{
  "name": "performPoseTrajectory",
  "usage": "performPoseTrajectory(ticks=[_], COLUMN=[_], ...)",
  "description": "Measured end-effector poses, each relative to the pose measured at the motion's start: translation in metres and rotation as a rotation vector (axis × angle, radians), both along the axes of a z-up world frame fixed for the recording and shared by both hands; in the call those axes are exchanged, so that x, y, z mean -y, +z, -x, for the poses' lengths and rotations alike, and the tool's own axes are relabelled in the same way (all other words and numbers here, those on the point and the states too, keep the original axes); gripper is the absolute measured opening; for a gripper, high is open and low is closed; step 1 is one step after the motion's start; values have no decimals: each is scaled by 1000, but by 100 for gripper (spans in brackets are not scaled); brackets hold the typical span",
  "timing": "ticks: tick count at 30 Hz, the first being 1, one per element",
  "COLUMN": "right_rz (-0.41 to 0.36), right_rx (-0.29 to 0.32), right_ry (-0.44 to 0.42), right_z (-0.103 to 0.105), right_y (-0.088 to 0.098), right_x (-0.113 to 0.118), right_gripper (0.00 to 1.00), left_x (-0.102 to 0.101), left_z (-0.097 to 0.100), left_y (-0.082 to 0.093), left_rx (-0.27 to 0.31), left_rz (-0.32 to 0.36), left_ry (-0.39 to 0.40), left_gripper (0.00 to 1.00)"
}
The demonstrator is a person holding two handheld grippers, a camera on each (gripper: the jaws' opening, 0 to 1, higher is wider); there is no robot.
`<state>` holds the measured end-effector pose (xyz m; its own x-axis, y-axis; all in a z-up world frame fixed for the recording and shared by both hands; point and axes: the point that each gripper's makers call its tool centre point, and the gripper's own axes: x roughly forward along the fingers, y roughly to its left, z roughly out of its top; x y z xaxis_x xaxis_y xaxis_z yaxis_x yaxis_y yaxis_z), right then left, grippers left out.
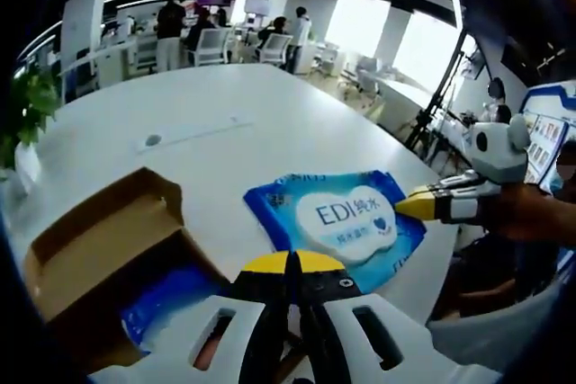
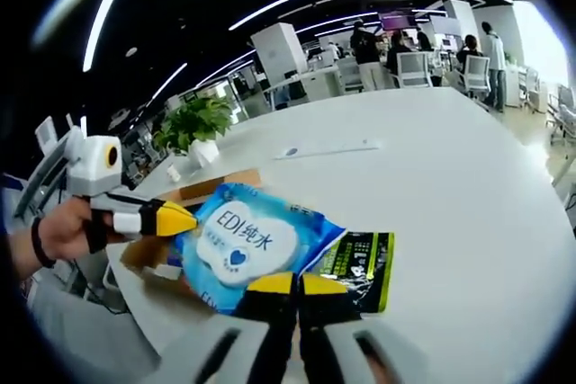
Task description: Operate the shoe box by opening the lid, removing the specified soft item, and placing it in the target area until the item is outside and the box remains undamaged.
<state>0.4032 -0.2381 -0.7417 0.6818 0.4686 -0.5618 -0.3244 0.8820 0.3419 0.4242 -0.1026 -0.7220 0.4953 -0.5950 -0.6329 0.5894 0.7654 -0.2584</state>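
A blue wipes pack (image 1: pixel 337 218) with a white label hangs just above the white table (image 1: pixel 225 123). My left gripper (image 1: pixel 290 263) is shut, its yellow tips pinching the pack's near edge. From the right comes my right gripper (image 1: pixel 421 205), shut on the opposite edge. In the right gripper view the same pack (image 2: pixel 243 240) sits right ahead of my right gripper (image 2: pixel 292 285), with the left gripper (image 2: pixel 184 218) at its left edge. The brown shoe box (image 1: pixel 99 249) stands open at the left, something blue (image 1: pixel 166 299) inside it. Behind the pack shows the box (image 2: pixel 211 184).
A green and black packet (image 2: pixel 360 263) lies on the table (image 2: pixel 432 159) beside the pack. A potted plant (image 2: pixel 193 123) stands at the table's far end. Several people and office chairs (image 1: pixel 211 42) are in the background. A hand (image 2: pixel 58 231) holds the left gripper.
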Motion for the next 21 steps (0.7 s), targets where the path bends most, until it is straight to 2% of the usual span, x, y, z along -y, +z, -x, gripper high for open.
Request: performPoseTrajectory(ticks=[11, 21], right_rz=[1, 5], right_rx=[-16, -29], right_ry=[-23, -23], right_z=[3, -6], right_y=[-7, -14], right_x=[17, 22], right_gripper=[0, 0], left_x=[18, 21], left_z=[2, -4], left_y=[-7, -12], left_rx=[-15, -24], left_rz=[-1, -4], left_ry=[-24, -26], left_gripper=[0, 0])
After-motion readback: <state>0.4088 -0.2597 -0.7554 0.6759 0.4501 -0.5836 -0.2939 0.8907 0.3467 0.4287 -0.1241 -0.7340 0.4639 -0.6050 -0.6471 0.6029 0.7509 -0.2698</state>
